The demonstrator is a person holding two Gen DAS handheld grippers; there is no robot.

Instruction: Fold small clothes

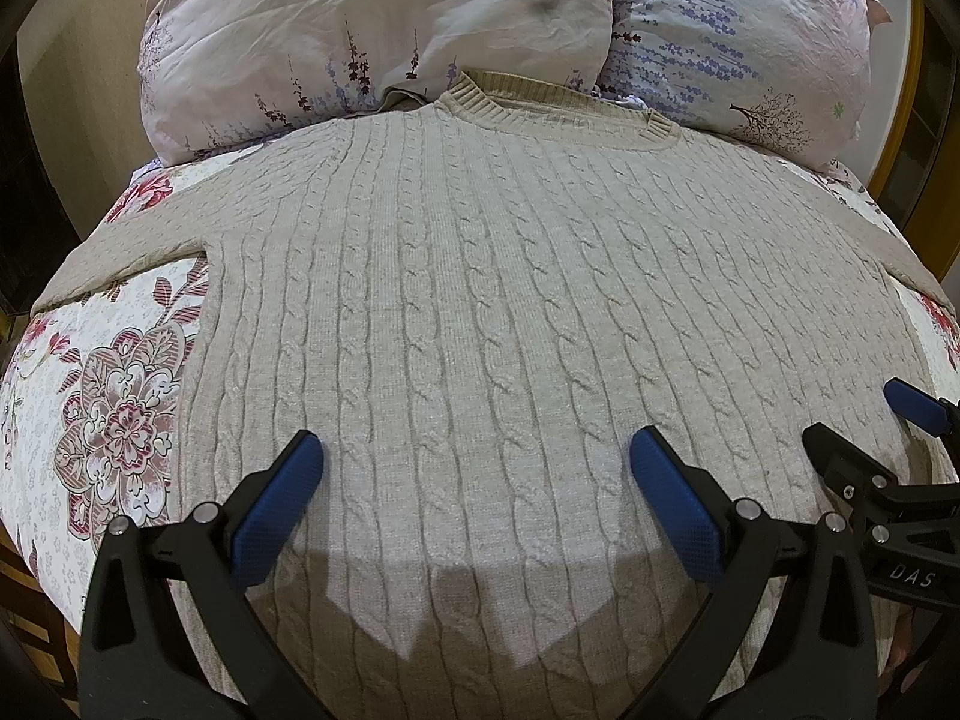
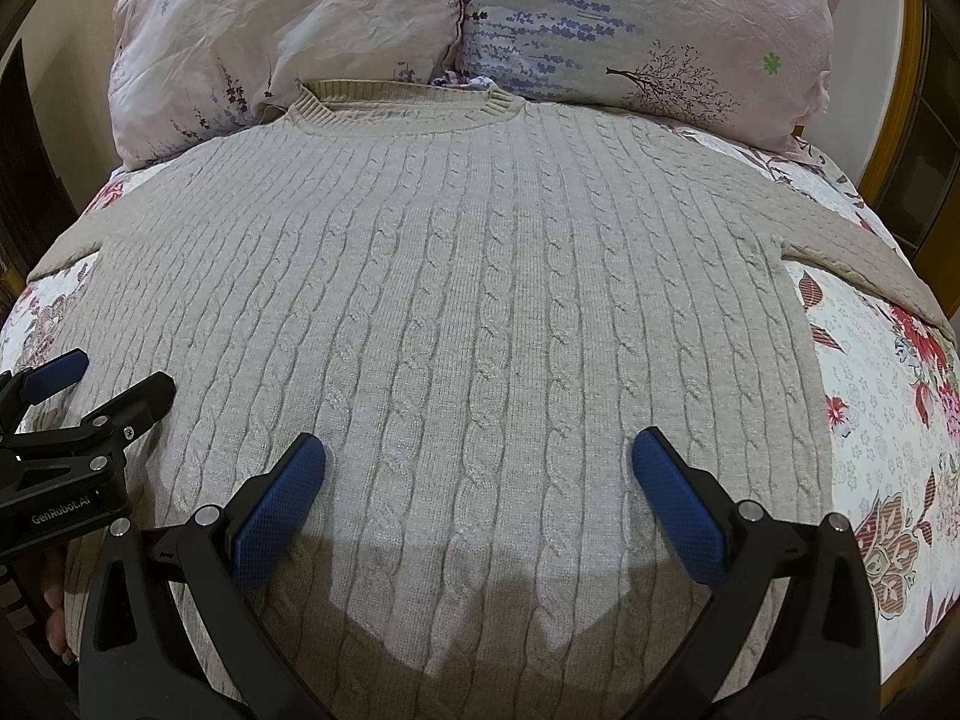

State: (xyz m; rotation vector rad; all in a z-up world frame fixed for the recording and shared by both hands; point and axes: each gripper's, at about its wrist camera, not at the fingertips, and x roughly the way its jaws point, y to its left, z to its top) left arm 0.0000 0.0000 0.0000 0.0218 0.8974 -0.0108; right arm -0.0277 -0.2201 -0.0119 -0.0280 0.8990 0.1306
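Observation:
A beige cable-knit sweater (image 1: 480,300) lies flat and face up on the bed, collar toward the pillows, sleeves spread to both sides. It also fills the right wrist view (image 2: 456,300). My left gripper (image 1: 477,468) is open and empty, hovering above the sweater's lower left part. My right gripper (image 2: 479,468) is open and empty above the lower right part. Each gripper shows at the edge of the other's view: the right one (image 1: 864,420) and the left one (image 2: 114,384), both with jaws apart.
The floral bedsheet (image 1: 108,396) shows on both sides of the sweater (image 2: 882,420). Two floral pillows (image 1: 372,30) (image 2: 648,24) lean at the head of the bed behind the collar. A wooden frame (image 2: 894,120) stands at the far right.

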